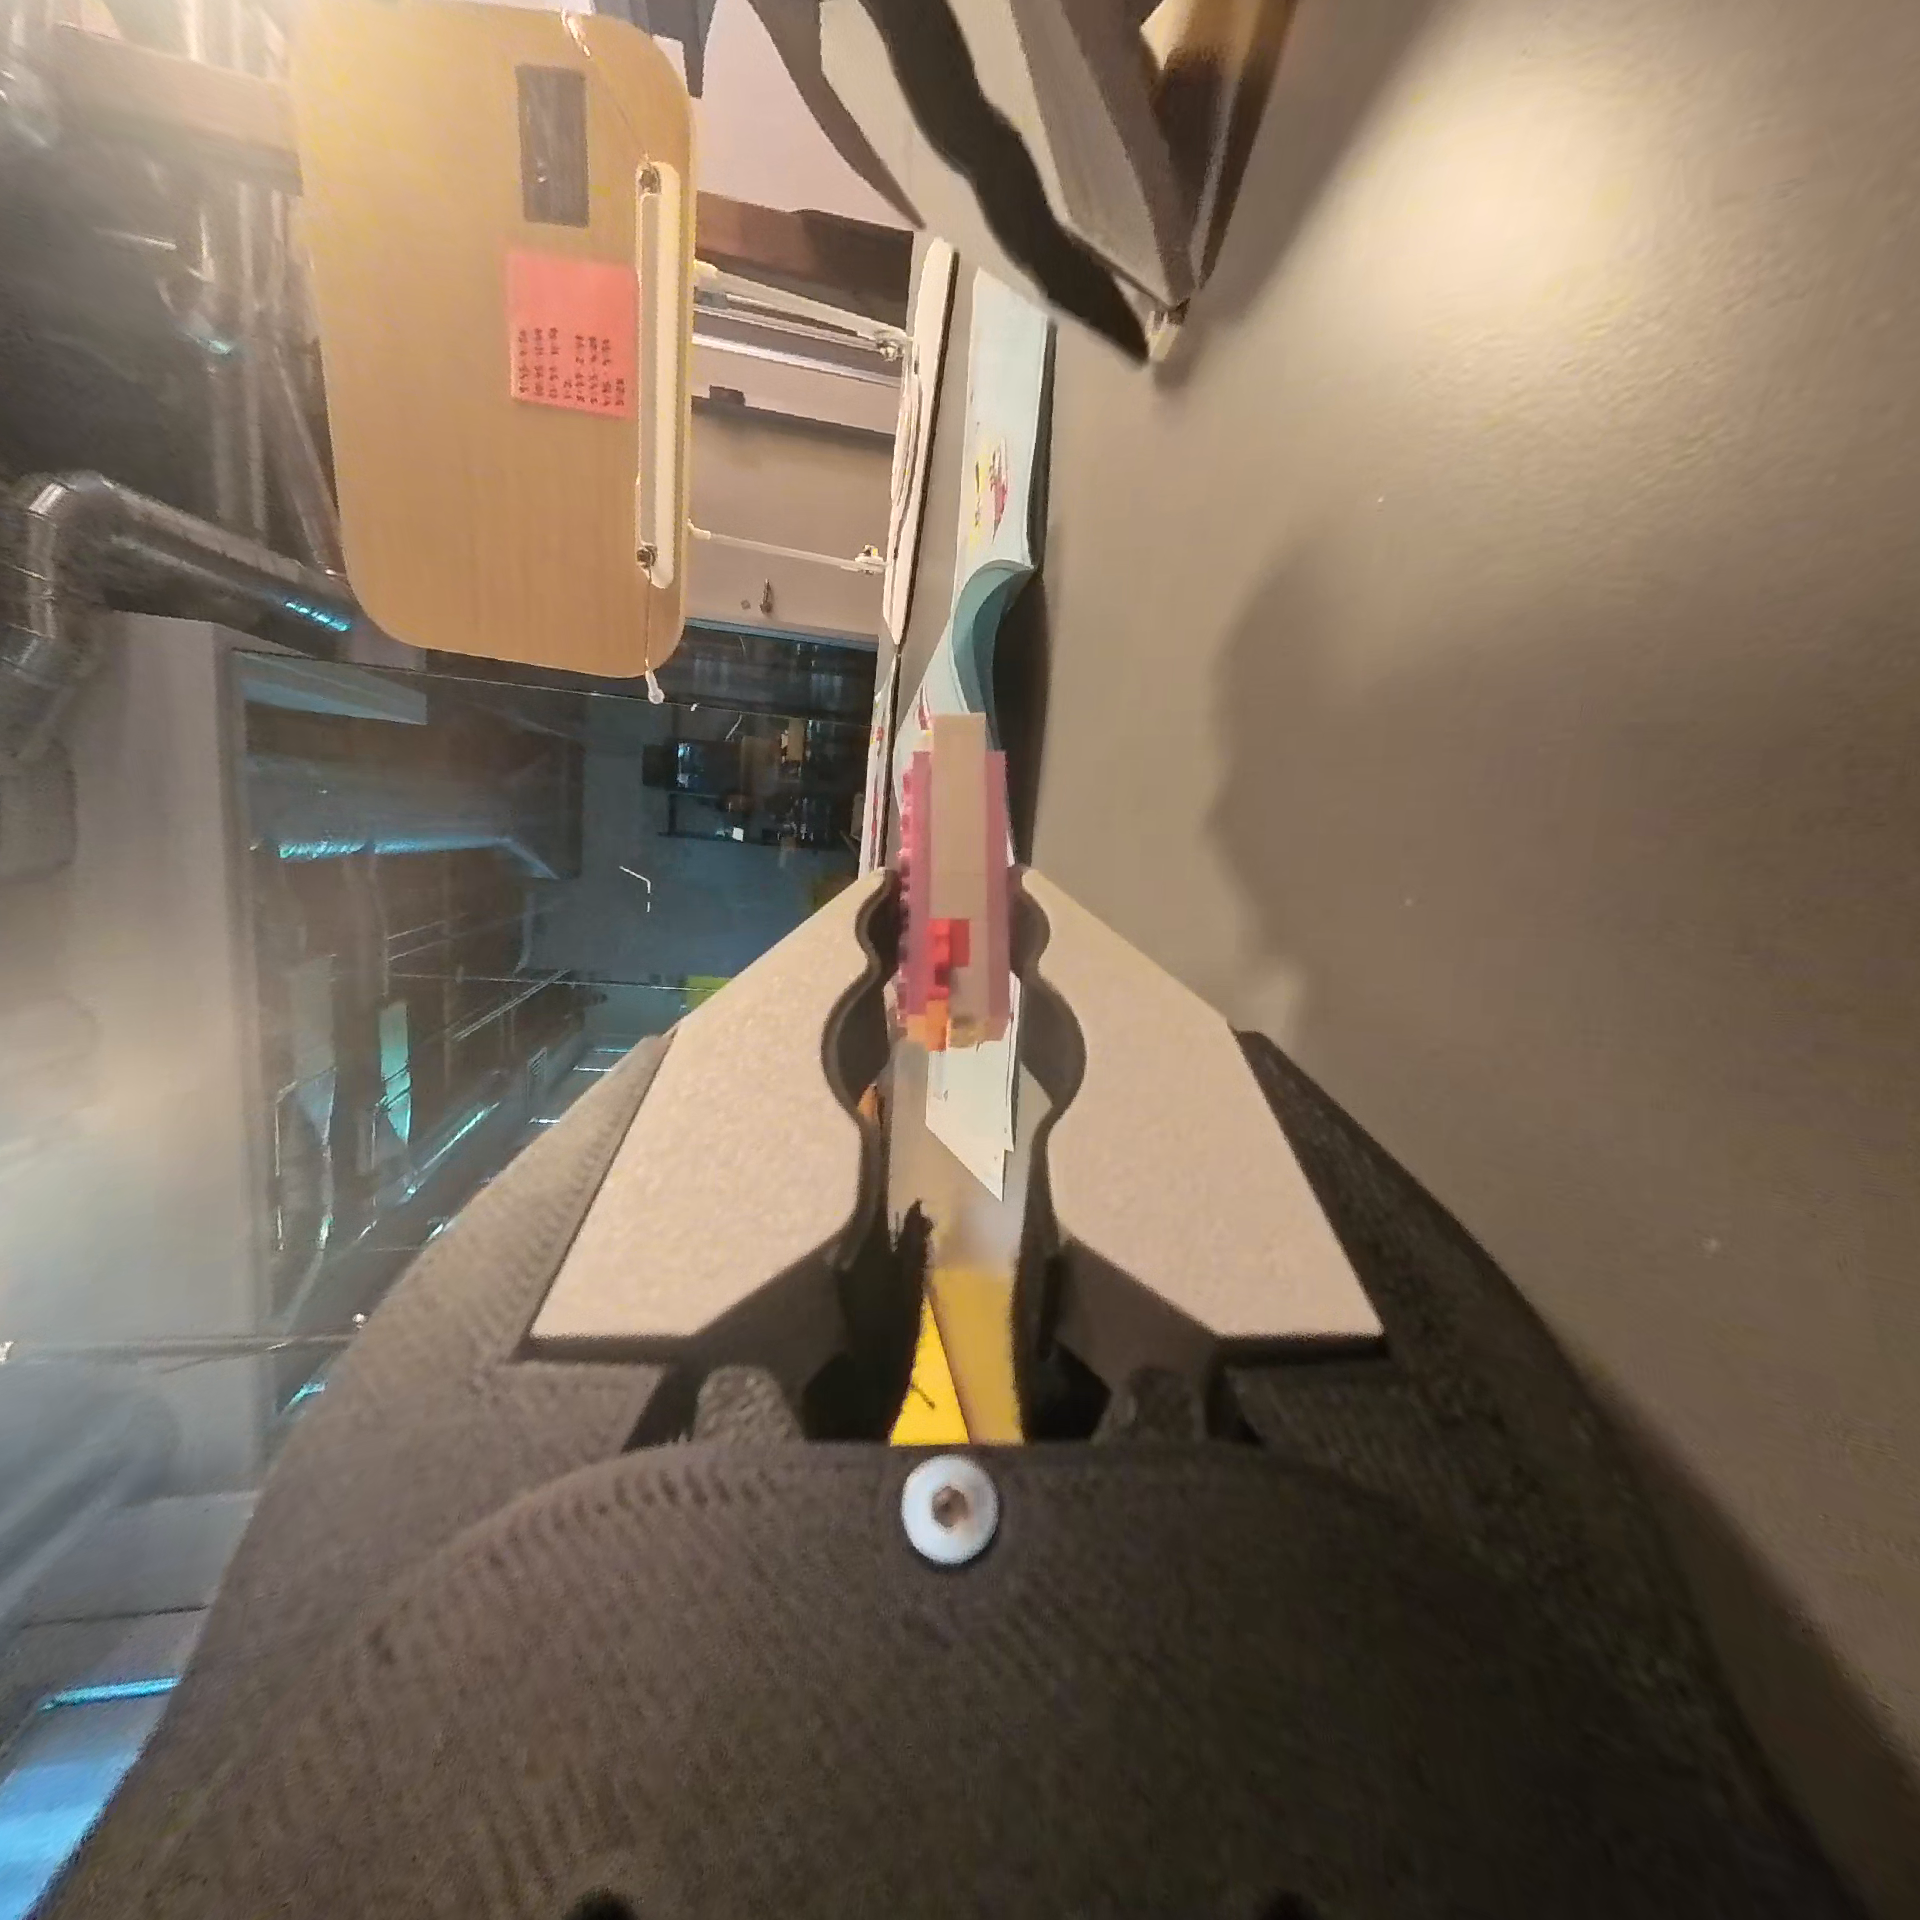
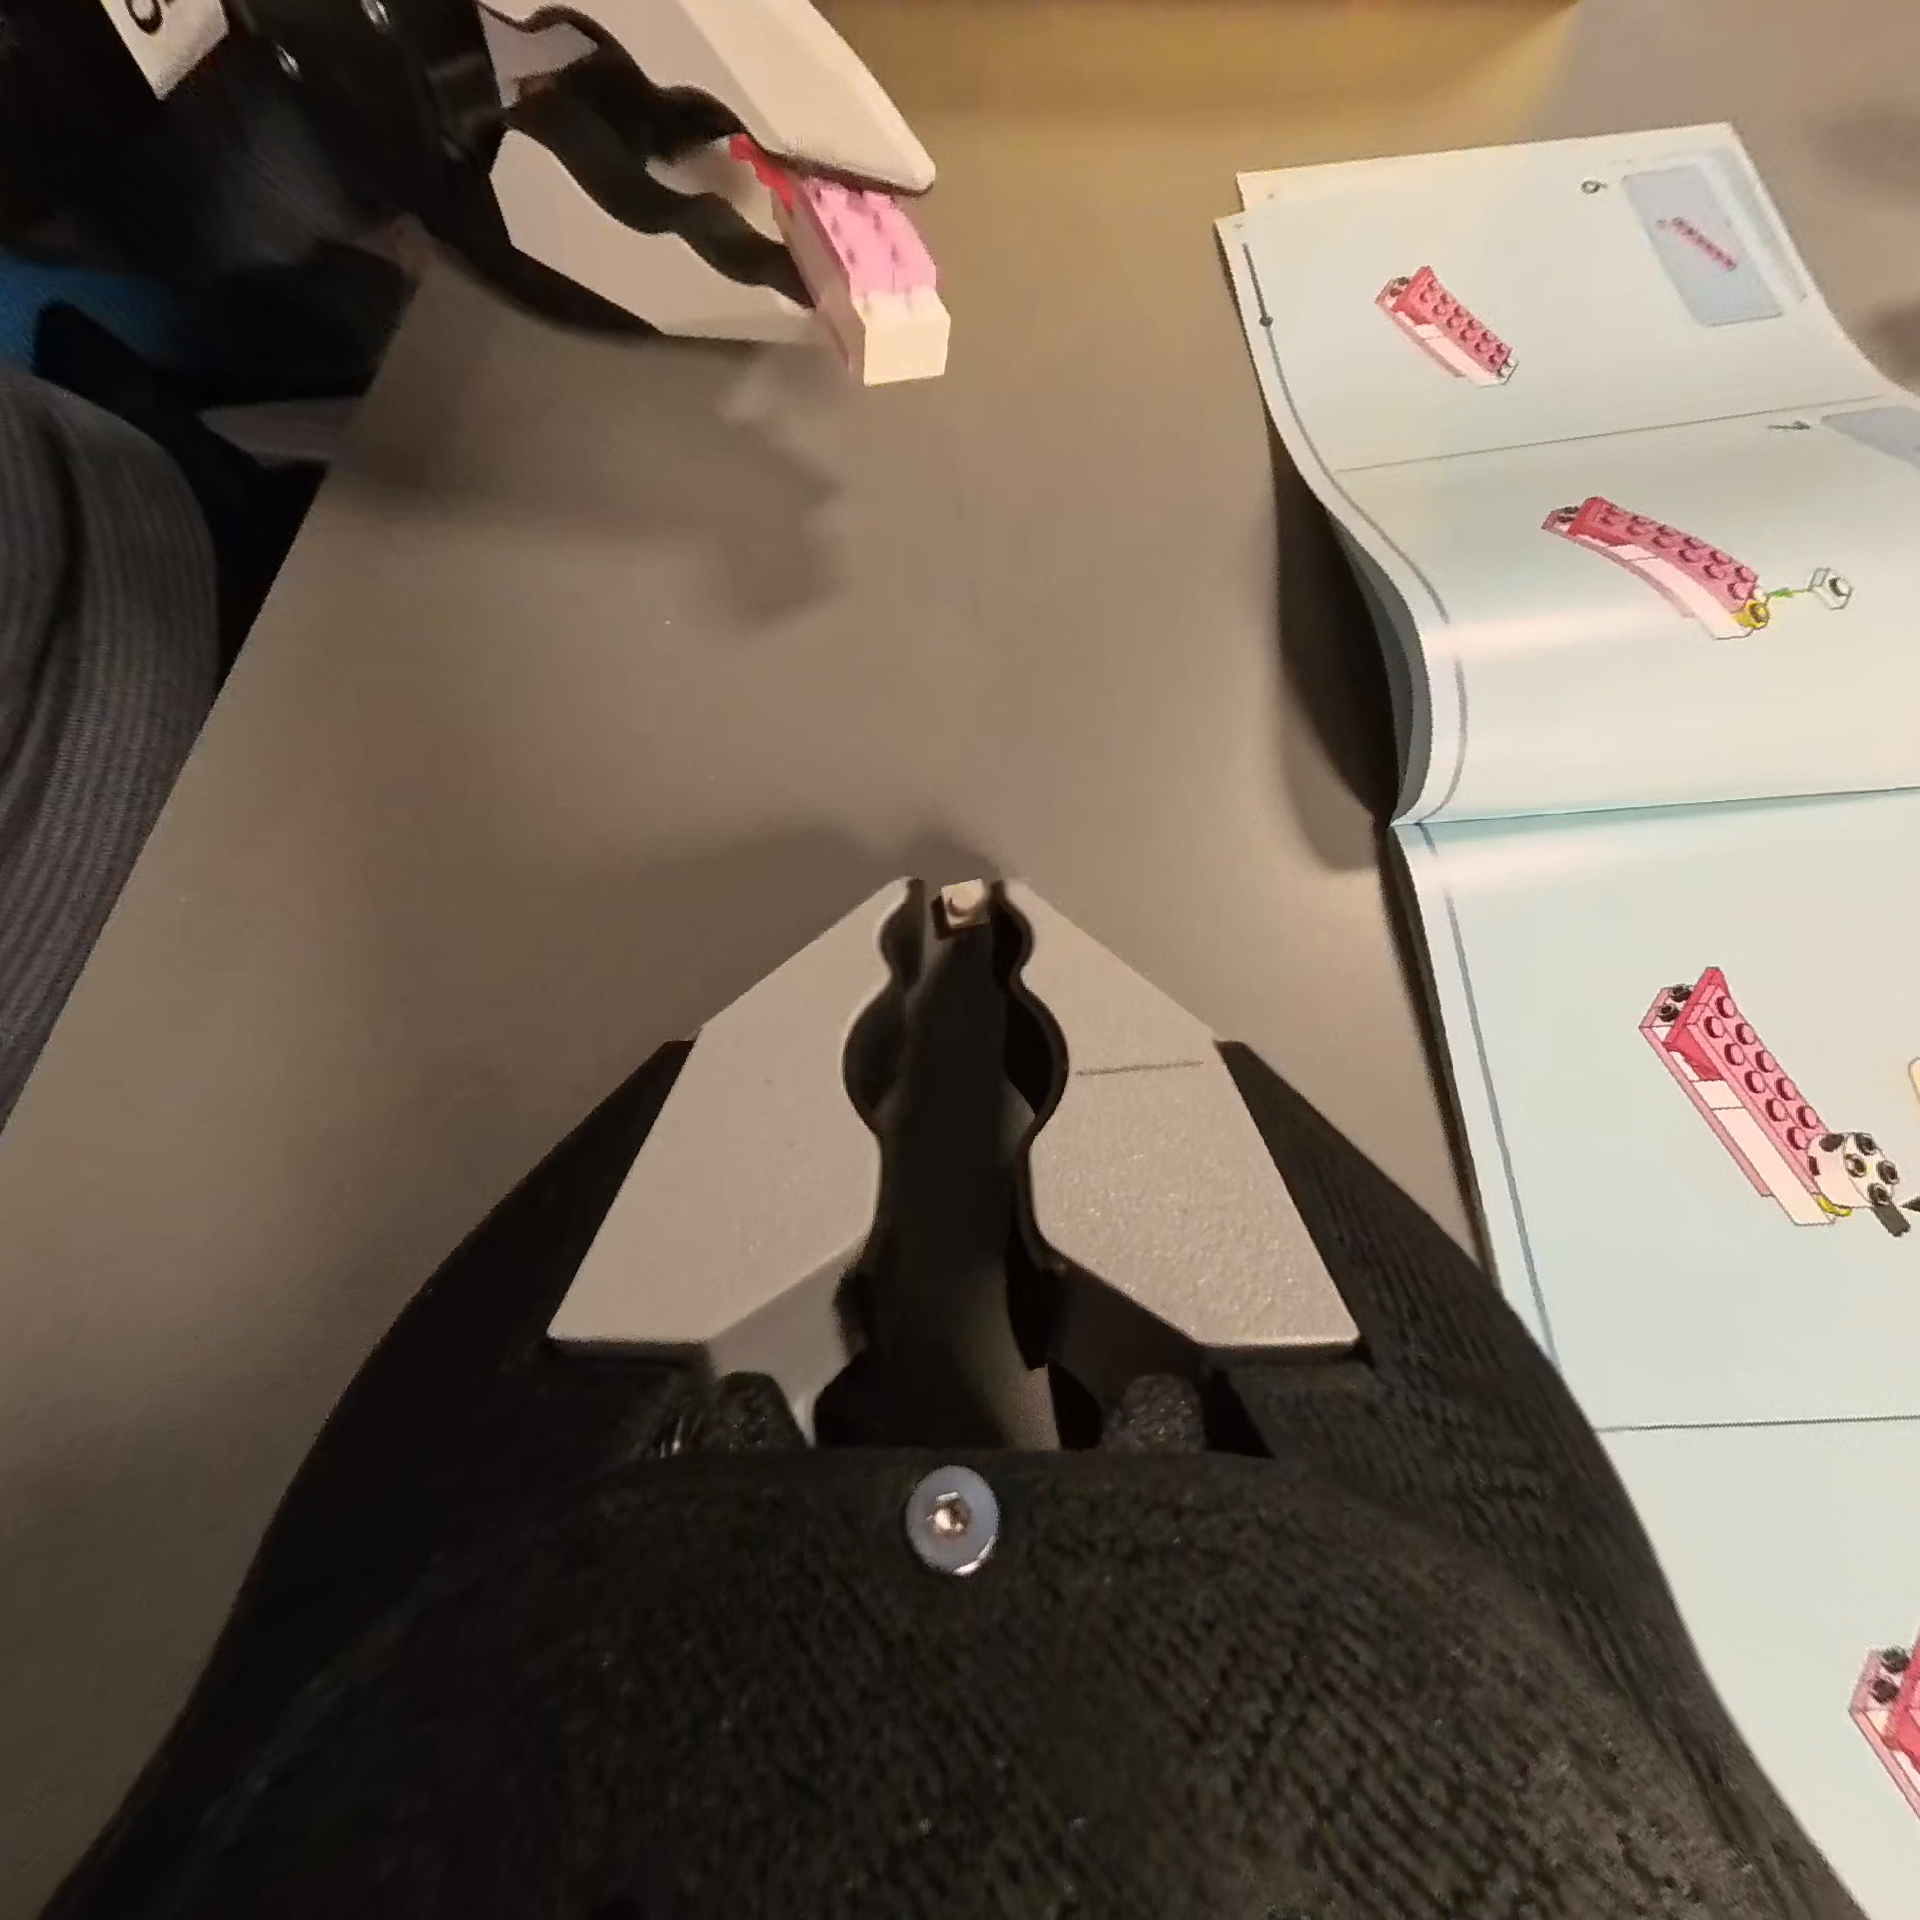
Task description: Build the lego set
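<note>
Pink-and-white brick stack (image 2: 862,275) is clamped in the left gripper (image 1: 956,914), fingers (image 1: 800,997) pressing both its long sides, narrow gap filled by the stack. In the right wrist view the stack sits far left, lifted off the tabletop (image 2: 623,675), white end pointing out past the fingertips.

Small pale one-stud brick (image 2: 961,904) sits at the tips of the right gripper (image 2: 958,899), fingers nearly together on it, right finger (image 2: 1081,997) against it, left side looks in contact too but blurry. It is low over the tabletop, near centre; cannot tell if it touches the surface.

Stack and small brick are well apart, not joined.

Open instruction booklet (image 2: 1662,727) lies at right on the tabletop, pages showing pink brick builds. A dark sleeve (image 2: 94,623) at left edge.
</note>
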Available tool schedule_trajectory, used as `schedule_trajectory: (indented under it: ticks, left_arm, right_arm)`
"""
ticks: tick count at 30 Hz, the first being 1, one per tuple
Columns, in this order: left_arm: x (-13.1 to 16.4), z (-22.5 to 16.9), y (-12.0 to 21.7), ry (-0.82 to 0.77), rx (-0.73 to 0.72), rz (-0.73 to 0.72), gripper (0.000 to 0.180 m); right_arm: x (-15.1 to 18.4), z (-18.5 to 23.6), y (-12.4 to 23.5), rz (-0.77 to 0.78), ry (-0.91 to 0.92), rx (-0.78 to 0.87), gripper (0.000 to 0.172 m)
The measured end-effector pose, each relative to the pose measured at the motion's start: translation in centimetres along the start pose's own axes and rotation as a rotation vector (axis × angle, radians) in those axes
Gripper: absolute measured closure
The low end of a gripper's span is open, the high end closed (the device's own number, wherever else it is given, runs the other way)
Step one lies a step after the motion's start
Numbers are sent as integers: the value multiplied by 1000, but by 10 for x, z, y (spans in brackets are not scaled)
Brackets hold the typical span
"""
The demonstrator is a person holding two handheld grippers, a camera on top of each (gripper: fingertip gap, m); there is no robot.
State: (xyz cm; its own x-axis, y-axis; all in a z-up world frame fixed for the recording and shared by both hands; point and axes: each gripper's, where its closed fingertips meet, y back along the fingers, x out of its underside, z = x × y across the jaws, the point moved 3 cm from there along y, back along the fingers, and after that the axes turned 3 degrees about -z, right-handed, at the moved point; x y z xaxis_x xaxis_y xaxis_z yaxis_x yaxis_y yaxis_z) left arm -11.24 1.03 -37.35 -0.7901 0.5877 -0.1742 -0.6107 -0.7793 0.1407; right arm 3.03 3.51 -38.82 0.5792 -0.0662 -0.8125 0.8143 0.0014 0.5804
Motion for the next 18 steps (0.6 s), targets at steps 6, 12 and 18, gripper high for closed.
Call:
schedule_trajectory:
  ticks: [6, 12, 18]
  left_arm:
    - [-3, -1, 0, 24, 31, -29, 162]
    - [-7, 12, 6, 15, -49, -65, 162]
    - [-8, 20, 9, -126, -158, -32, 161]
  right_arm:
    - [-18, 7, -3, -70, 9, -54, 166]
    - [-83, 26, -19, -196, 56, -182, 167]
    - [-99, 21, -31, -129, 86, -228, 167]
